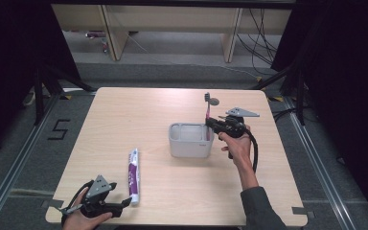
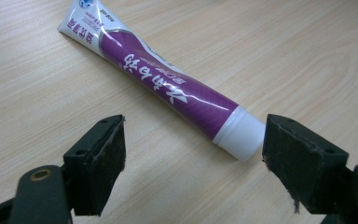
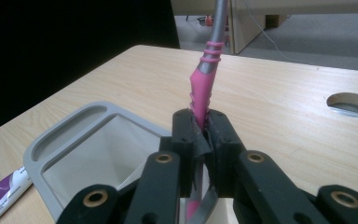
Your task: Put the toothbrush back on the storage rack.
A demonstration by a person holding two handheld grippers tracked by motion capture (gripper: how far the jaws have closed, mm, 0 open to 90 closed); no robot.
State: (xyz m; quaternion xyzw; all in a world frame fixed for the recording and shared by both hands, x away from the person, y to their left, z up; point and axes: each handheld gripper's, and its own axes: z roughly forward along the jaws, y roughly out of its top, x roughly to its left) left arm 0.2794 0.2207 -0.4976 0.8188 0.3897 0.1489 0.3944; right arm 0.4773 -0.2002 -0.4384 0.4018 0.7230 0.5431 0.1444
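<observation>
**Toothbrush held over bin; toothpaste awaiting pickup**

Table [image 1: 124,110]: pale wood laminate, smooth. Bin [image 1: 190,140]: grey rigid plastic, rectangular, open-topped. Toothpaste tube [image 2: 158,84]: purple-and-white, glossy, lay flat near the table's front edge; judged light, soft-bodied, slippery, best taken at the firm white cap end. Left gripper [image 2: 193,154] stood wide, the cap beside one pad. Toothbrush [image 3: 204,88]: pink-and-grey, slim, stiff, light, upright over the bin's right rim, clamped at its handle by the right gripper [image 3: 201,135].

A light wooden desk [image 1: 124,115] with a round cable hole [image 1: 214,101] near its far edge; beyond it, wooden shelving [image 1: 115,33], loose cables [image 1: 261,43], grey floor.
</observation>
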